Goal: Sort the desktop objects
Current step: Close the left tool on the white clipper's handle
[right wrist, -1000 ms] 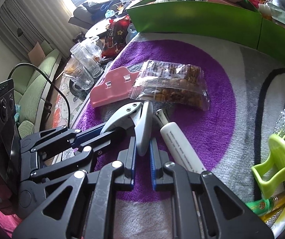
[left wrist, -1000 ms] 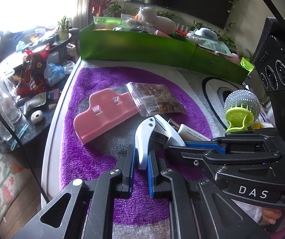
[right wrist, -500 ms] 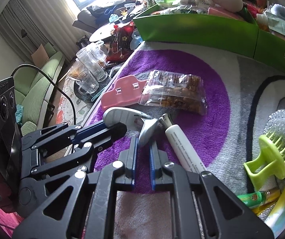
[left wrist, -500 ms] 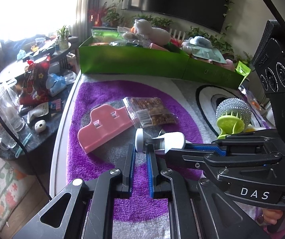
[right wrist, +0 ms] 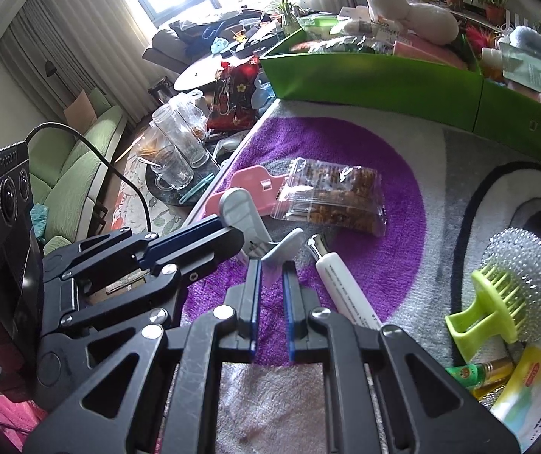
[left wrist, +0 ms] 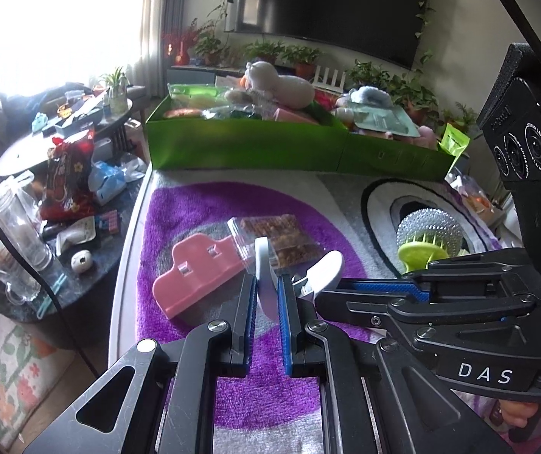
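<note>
Left wrist view: taking the purple rug (left wrist: 195, 204) as the landmark, the pink clip (left wrist: 195, 276) lies on the rug's left part, and just right of it, touching it, is the clear snack packet (left wrist: 278, 238). In front of these, lifted clear of the rug, hangs the white-handled tool (left wrist: 266, 283) (a plier-like punch, as far as I can tell). The left gripper (left wrist: 266, 287) is clamped on one handle; the right gripper (left wrist: 346, 291), coming in from the right side, is clamped on the other, so the two handles stand splayed between them. Further right, at the rug's right edge, rests the steel scrubber with its green handle (left wrist: 425, 242). Behind the rug sit the green boxes (left wrist: 247, 143), already heaped.

The right wrist view shows the same double grip, with a white tube (right wrist: 346, 291) lying on the rug just right of the tool.

The risk, I judge, lies in two hands sharing one hinged thing: if they drift apart or twist unevenly, the smooth handles could slip from the pads and the tool drop onto the tube or packet. Squeezing the handles could also snap the tool shut.
</note>
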`<action>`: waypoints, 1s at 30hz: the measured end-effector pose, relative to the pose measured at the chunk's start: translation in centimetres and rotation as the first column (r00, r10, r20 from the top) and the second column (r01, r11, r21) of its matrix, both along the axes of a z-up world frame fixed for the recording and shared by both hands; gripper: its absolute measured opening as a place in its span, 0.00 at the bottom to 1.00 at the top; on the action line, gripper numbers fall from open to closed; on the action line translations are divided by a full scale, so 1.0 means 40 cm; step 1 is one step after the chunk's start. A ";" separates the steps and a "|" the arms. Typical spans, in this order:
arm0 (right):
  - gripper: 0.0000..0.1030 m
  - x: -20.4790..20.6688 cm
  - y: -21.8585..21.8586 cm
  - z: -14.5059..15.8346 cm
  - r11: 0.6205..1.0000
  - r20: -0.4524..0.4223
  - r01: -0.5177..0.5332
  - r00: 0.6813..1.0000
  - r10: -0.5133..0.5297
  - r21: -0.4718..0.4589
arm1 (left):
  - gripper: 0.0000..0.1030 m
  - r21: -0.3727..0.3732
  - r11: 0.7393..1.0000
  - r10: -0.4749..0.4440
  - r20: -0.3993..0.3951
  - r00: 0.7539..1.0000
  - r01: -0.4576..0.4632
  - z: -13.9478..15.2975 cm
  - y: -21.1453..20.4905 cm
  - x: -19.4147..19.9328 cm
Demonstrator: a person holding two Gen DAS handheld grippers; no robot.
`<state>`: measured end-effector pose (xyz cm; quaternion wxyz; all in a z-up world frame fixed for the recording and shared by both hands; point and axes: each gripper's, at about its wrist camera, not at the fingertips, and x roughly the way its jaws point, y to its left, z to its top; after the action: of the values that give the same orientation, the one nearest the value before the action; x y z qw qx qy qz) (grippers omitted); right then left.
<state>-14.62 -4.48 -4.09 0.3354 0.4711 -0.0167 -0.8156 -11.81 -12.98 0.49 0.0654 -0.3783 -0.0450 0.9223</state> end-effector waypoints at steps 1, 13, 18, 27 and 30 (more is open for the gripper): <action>0.11 0.000 0.001 0.005 1.000 -0.004 0.000 1.000 0.000 -0.001 | 0.09 0.000 1.000 -0.001 -0.002 1.000 0.001 0.003 0.000 0.000; 0.11 -0.005 0.011 0.053 1.000 -0.044 -0.003 0.999 0.003 -0.007 | 0.09 0.010 1.000 -0.017 -0.028 0.999 0.018 0.045 0.000 -0.018; 0.11 0.010 0.009 0.001 0.999 0.016 -0.033 0.999 0.032 0.020 | 0.09 0.041 0.999 -0.028 0.042 0.999 0.026 -0.014 -0.002 -0.002; 0.11 0.065 -0.007 -0.087 0.991 0.122 -0.117 0.987 0.109 0.064 | 0.09 0.056 0.997 -0.062 0.131 0.989 0.055 -0.079 0.012 0.070; 0.11 0.068 0.002 -0.090 0.992 0.119 -0.111 0.988 0.103 0.063 | 0.09 0.057 0.998 -0.047 0.121 0.991 0.041 -0.073 0.006 0.073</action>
<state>-11.88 -4.40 -7.67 0.3604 0.5292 0.0177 -0.7679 -8.90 -12.75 -2.42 0.0931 -0.4332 -0.0657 0.8941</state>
